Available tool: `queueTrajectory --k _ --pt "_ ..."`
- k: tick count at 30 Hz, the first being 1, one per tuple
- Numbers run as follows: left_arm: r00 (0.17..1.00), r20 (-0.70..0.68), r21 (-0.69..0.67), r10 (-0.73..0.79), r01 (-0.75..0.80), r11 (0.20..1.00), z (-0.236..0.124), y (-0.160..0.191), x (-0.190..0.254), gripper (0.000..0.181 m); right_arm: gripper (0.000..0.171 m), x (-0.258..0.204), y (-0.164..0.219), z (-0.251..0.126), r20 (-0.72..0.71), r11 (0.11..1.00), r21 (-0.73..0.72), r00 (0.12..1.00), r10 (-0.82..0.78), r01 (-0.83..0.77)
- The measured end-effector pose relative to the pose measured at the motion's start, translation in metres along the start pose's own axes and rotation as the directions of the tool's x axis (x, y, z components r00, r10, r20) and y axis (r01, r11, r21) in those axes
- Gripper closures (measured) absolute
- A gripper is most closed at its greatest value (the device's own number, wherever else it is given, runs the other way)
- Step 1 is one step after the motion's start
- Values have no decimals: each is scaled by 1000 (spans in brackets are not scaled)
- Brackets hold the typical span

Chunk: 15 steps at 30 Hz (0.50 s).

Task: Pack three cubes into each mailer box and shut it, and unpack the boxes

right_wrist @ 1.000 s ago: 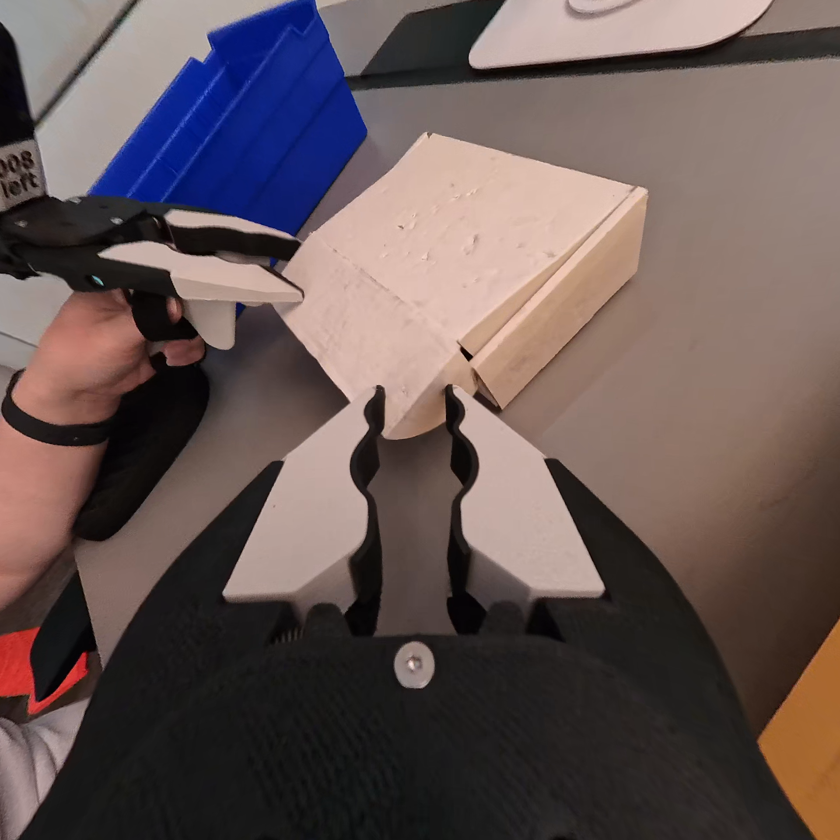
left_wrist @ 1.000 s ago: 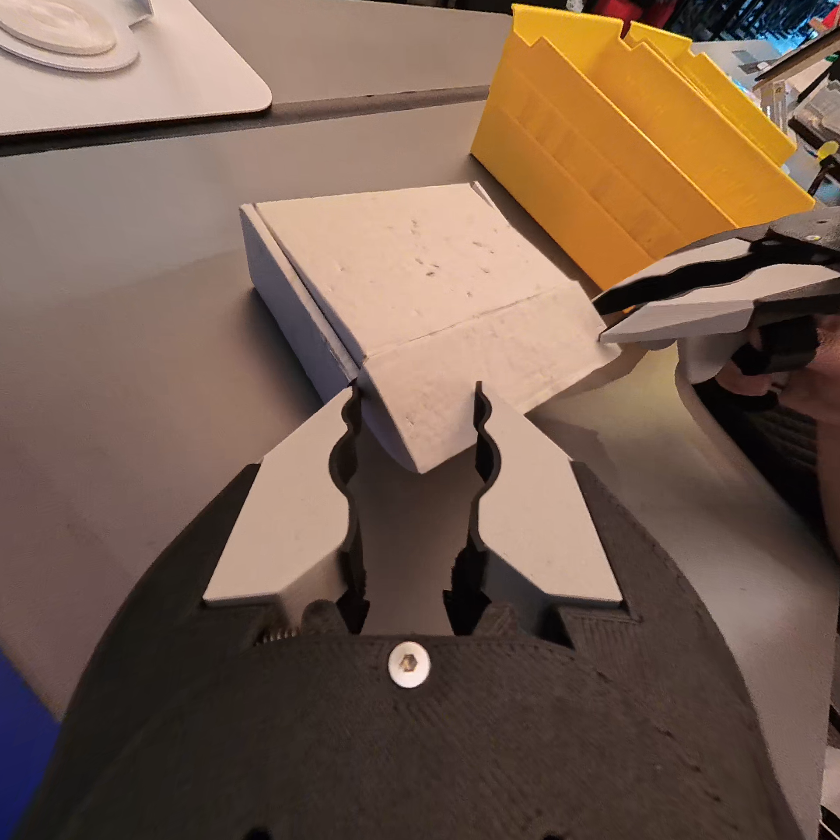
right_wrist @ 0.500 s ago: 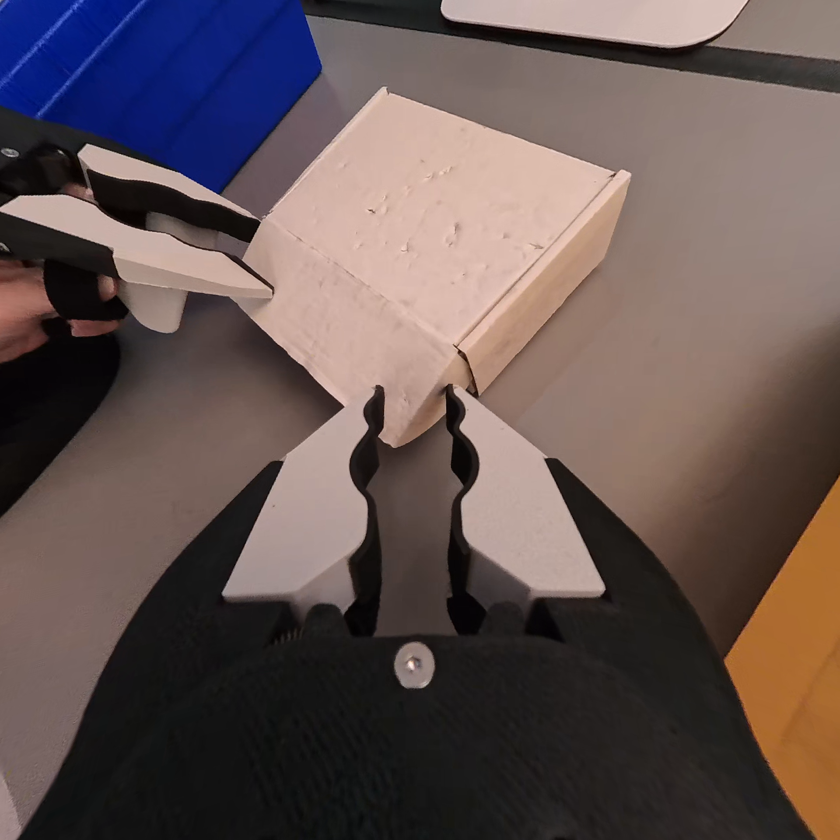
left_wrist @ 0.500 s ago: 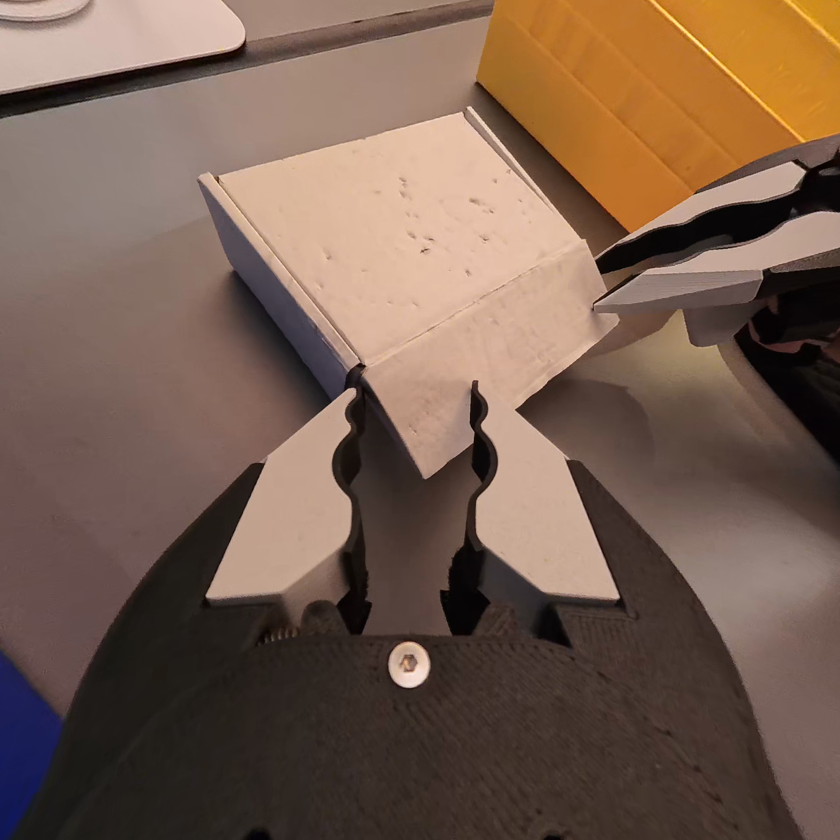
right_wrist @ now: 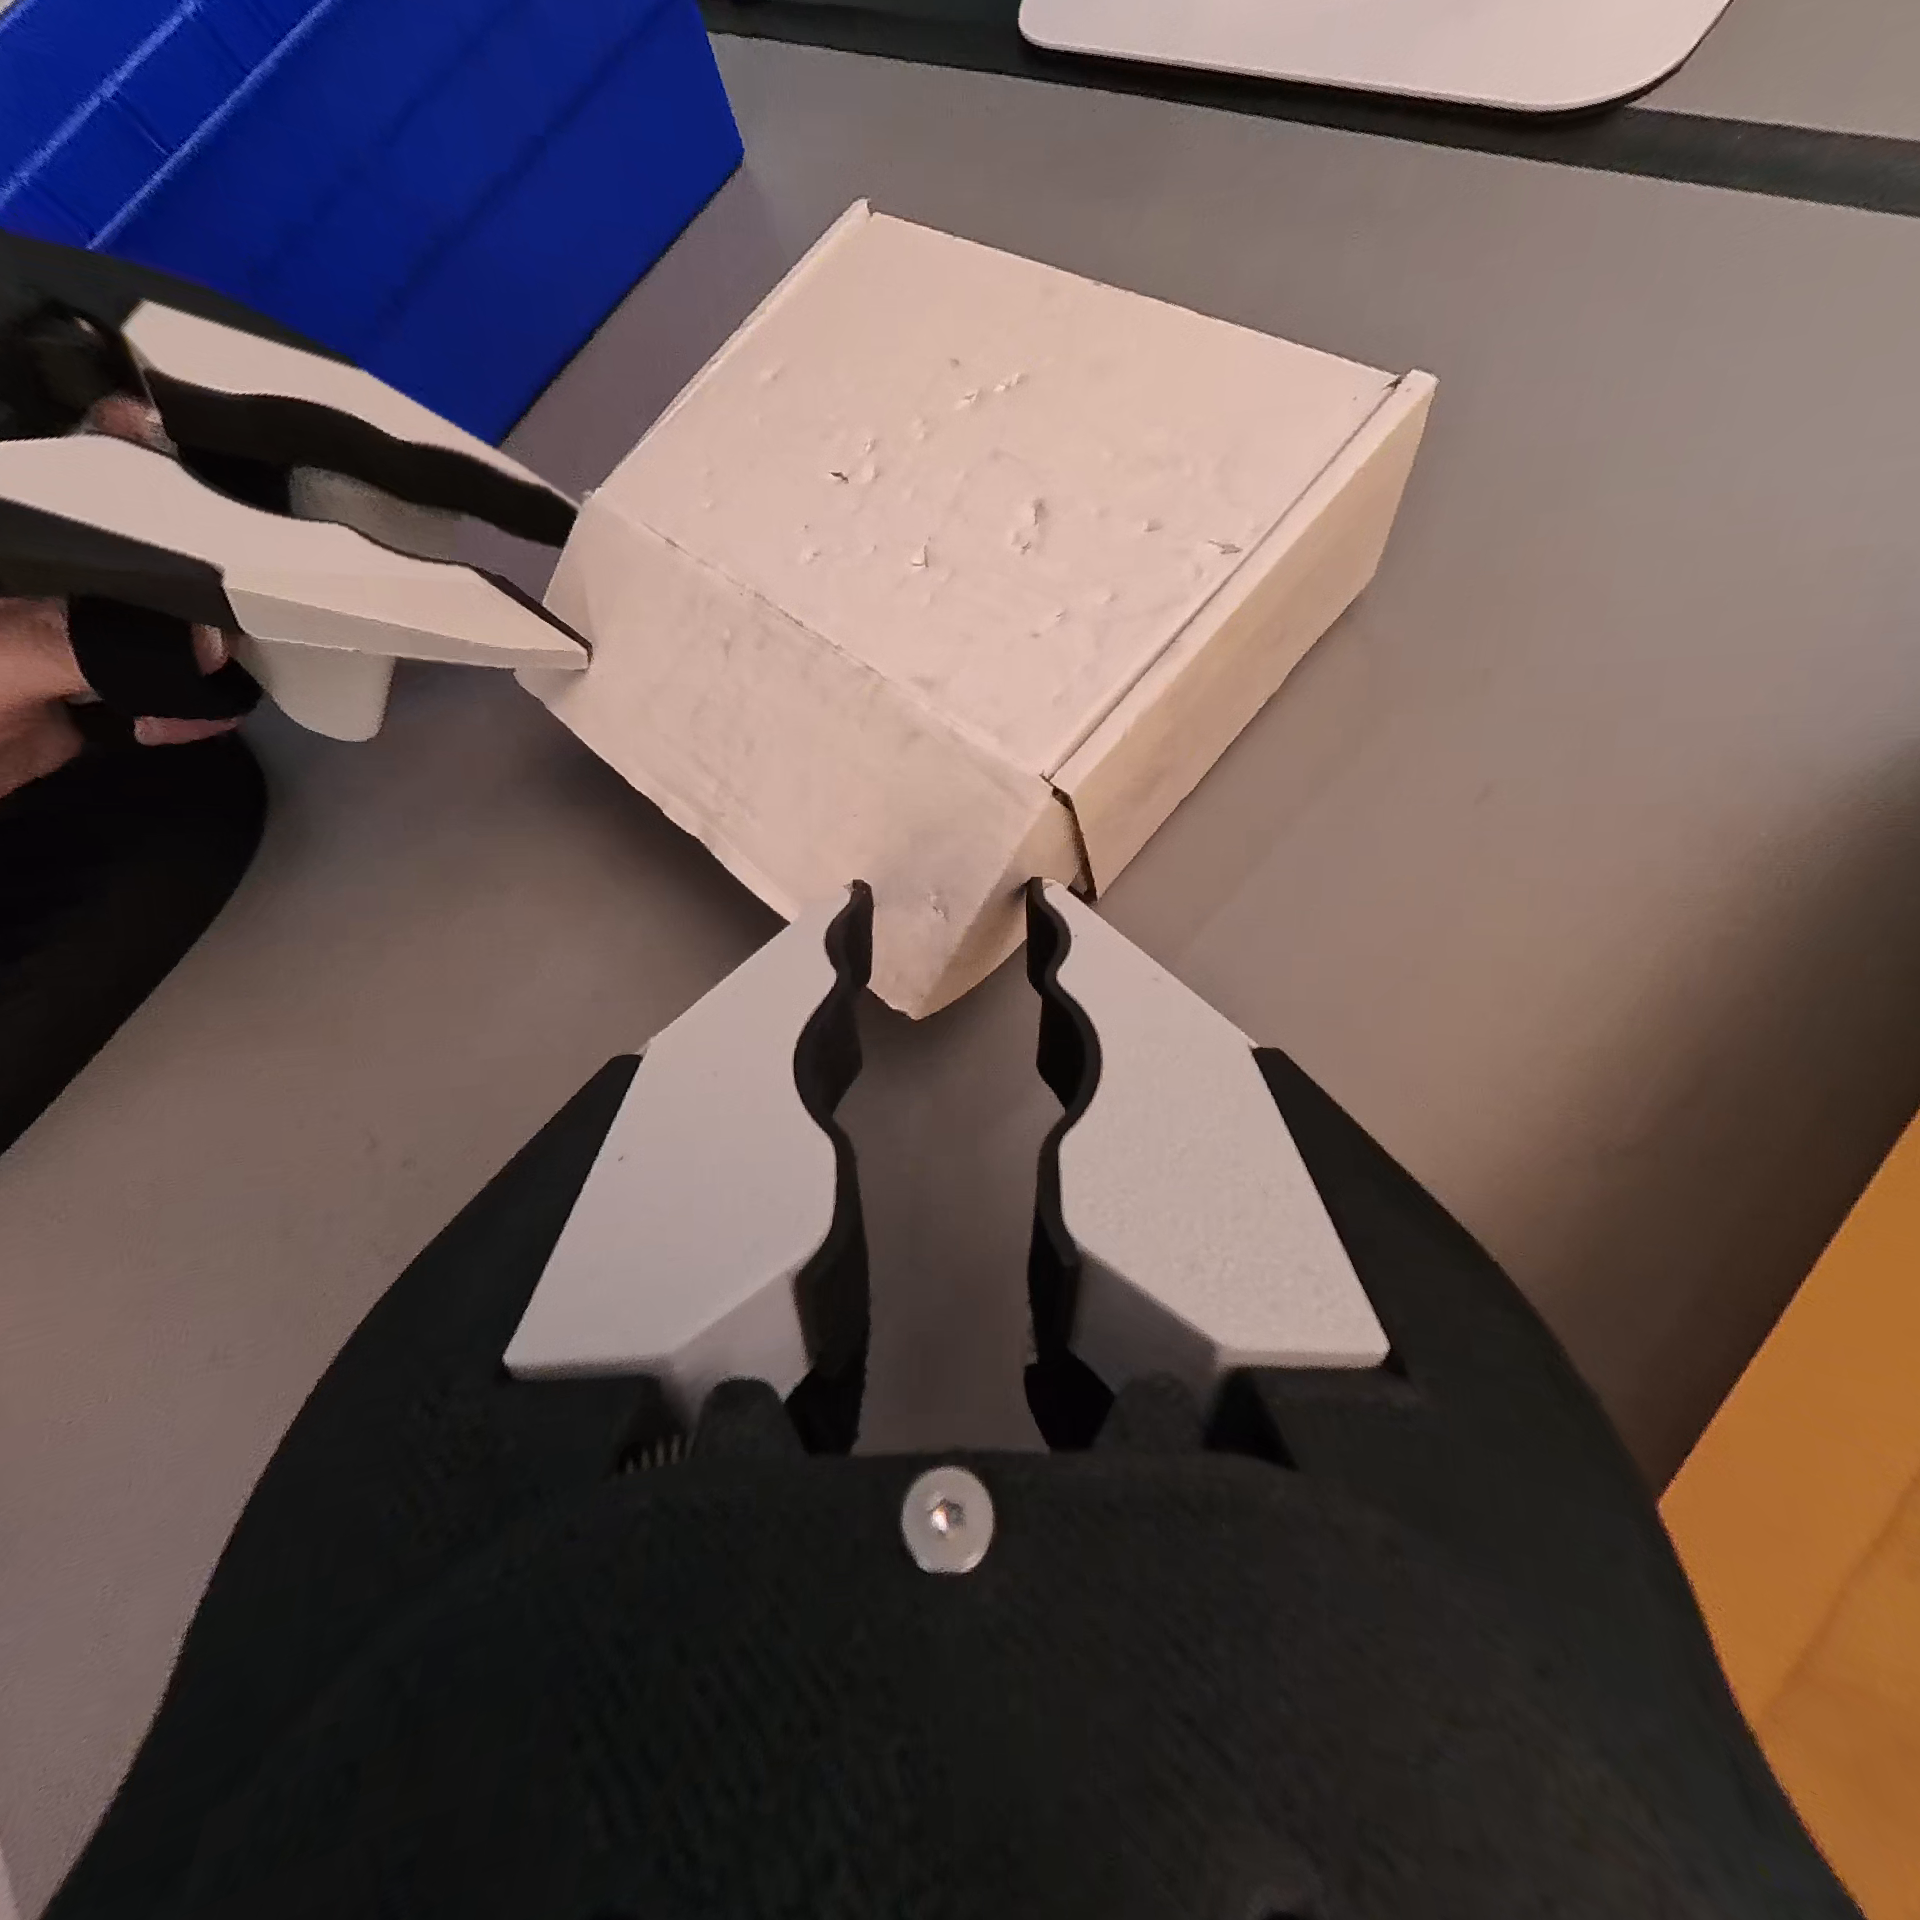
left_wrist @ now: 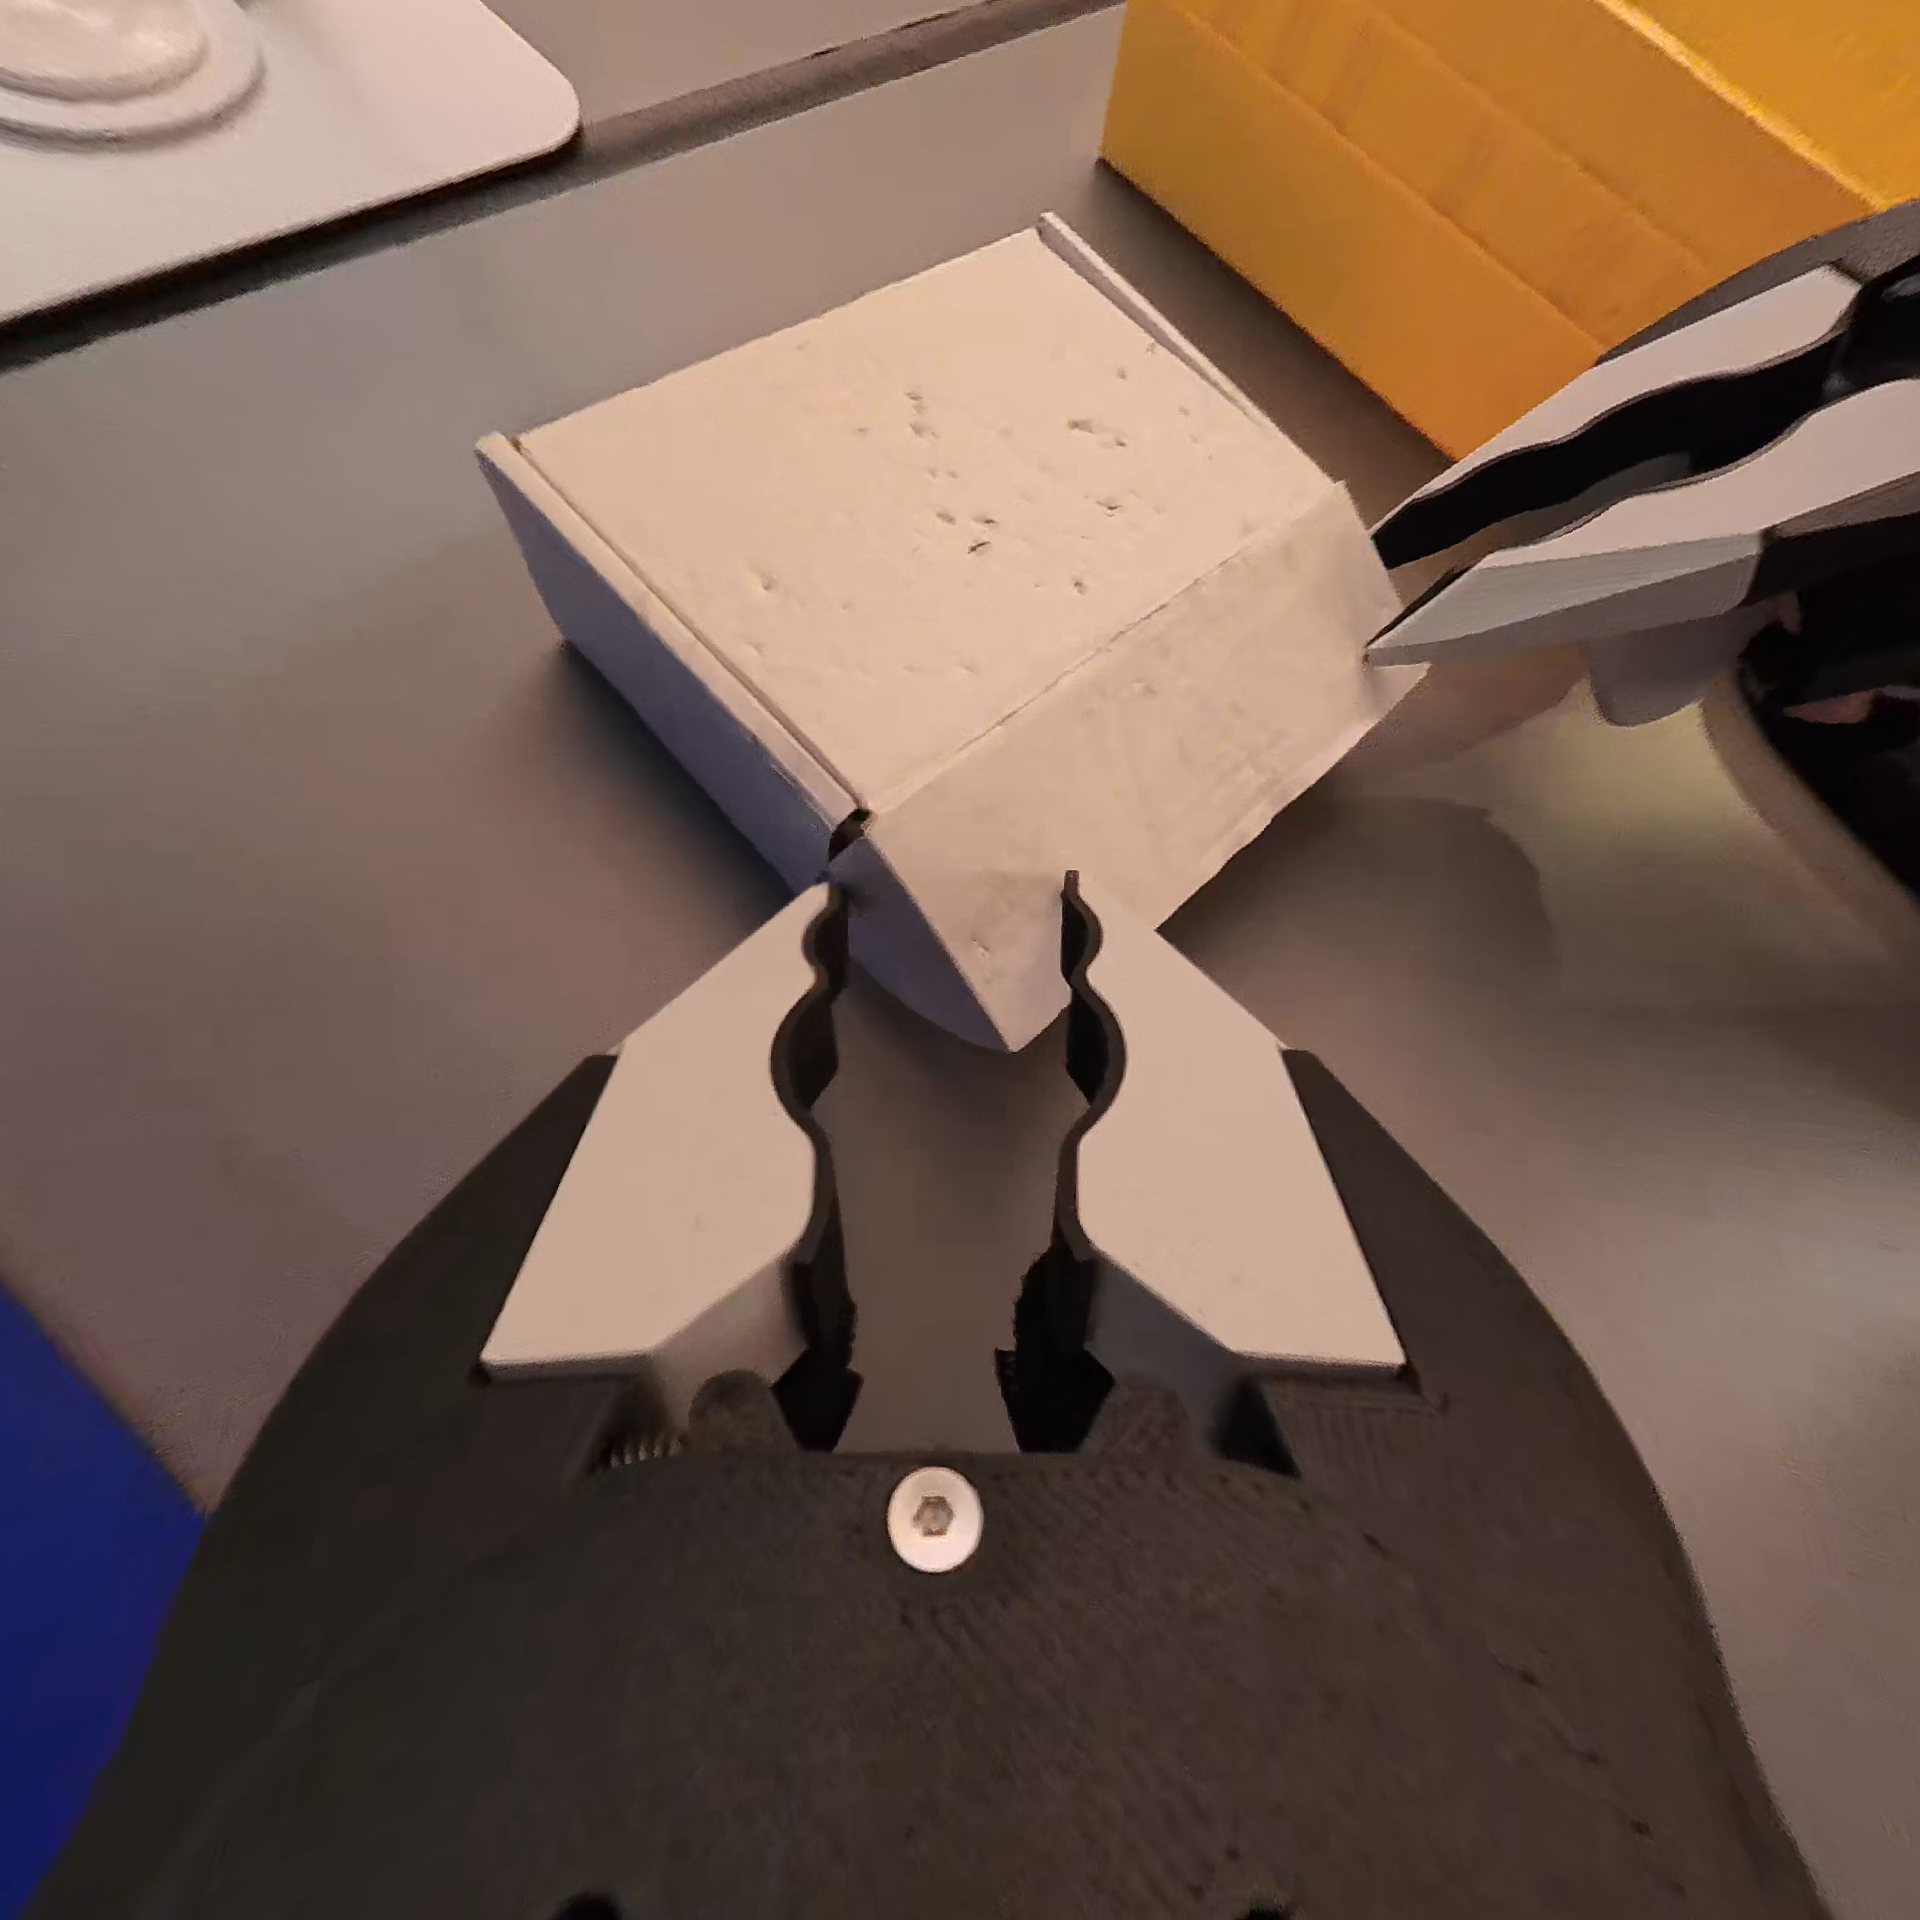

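A white cardboard mailer box (left_wrist: 914, 540) lies on the grey table with its lid down flat; it also shows in the right wrist view (right_wrist: 987, 520). Its front flap (left_wrist: 1122, 748) slopes out toward me, untucked. My left gripper (left_wrist: 951, 894) is open, its fingers straddling the flap's left corner. My right gripper (right_wrist: 945, 891) is open, straddling the flap's (right_wrist: 790, 727) right corner. Each gripper also shows in the other's view, the right (left_wrist: 1377, 597) and the left (right_wrist: 582, 582), tips at the flap's ends. No cubes are in view.
A yellow bin (left_wrist: 1403, 187) stands just right of the box, also at the right wrist view's lower right (right_wrist: 1818, 1558). A blue bin (right_wrist: 364, 177) stands to the left. A white mat (left_wrist: 312, 135) lies at the back. A hand (right_wrist: 42, 675) holds the left gripper.
The lid has come down from tilted to flat on the box. Both grippers have moved down and forward with the flap's corners between their fingers.
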<state>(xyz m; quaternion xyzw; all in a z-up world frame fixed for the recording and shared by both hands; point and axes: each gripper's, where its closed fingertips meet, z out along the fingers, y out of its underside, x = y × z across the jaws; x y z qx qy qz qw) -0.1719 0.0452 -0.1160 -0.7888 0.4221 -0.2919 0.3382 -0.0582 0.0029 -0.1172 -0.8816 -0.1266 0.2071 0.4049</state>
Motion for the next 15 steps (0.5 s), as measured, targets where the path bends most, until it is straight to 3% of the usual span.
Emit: queueTrajectory --k 8,15 --pt "997 -60 13 -39 40 999 3 2 -3 131 138 5 -1 -2 -14 1000 0 999 -30 30" --pt "997 -61 -12 -57 57 998 1 5 3 140 140 2 0 1 -29 997 -7 996 -83 83"
